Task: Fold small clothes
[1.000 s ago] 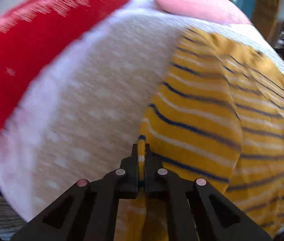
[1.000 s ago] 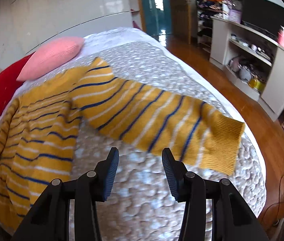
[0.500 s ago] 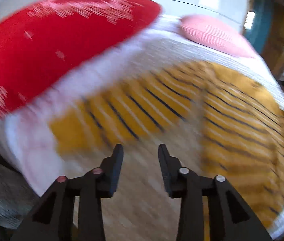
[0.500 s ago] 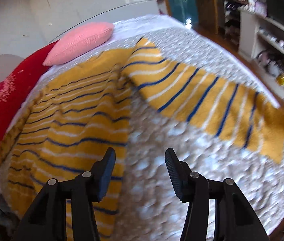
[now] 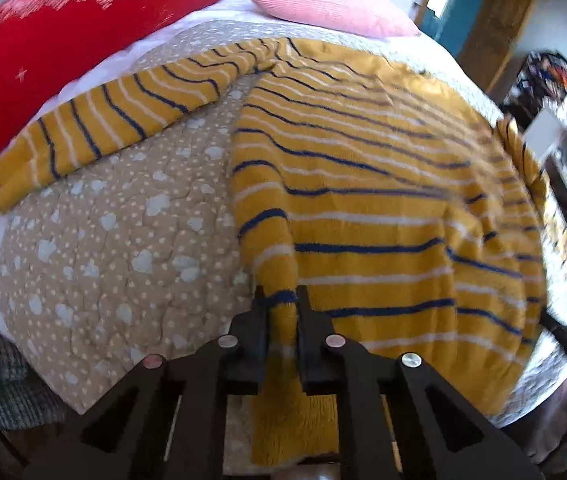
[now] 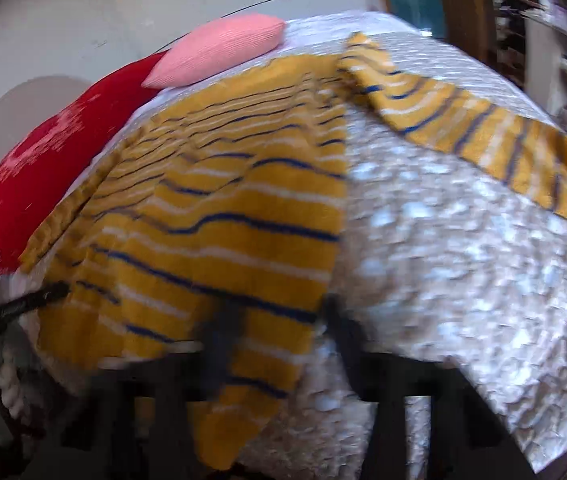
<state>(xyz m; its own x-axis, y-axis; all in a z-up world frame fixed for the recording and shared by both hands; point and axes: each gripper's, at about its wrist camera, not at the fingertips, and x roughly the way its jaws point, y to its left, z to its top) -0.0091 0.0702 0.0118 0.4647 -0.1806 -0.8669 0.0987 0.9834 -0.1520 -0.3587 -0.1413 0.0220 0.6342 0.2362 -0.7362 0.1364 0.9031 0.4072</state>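
— Where was the sweater at that moment?

— The yellow striped sweater (image 5: 363, 200) lay spread over the quilted bedspread (image 5: 123, 240), its hem hanging at the bed's near edge. One sleeve (image 5: 115, 120) stretched toward the red pillow (image 5: 63, 32) on the bed's left side; the other sleeve (image 6: 483, 132) ran out toward the right side. A pink pillow (image 5: 323, 0) sat at the far edge, just beyond the collar.

— And your jaws?

— My left gripper (image 5: 280, 308) had its jaws clamped on a pinched ridge of the hem at the sweater's left bottom corner. My right gripper (image 6: 279, 328) was blurred; its jaws looked apart, straddling the right bottom corner, not yet closed on it as far as I could judge.

— What worried you?

— Mostly the uneven hold. I judged that if the left pulled while the right had nothing, the body would skew across the bed and the fold line would run crooked. The knit looked thick and stretchy, so a narrow pinch could slip out under its own weight once lifted. The hem also sat at the near edge, so a dropped corner might slide off the bed. And the sleeves lay wide; lifting the hem carelessly could drag them into bunches underneath.
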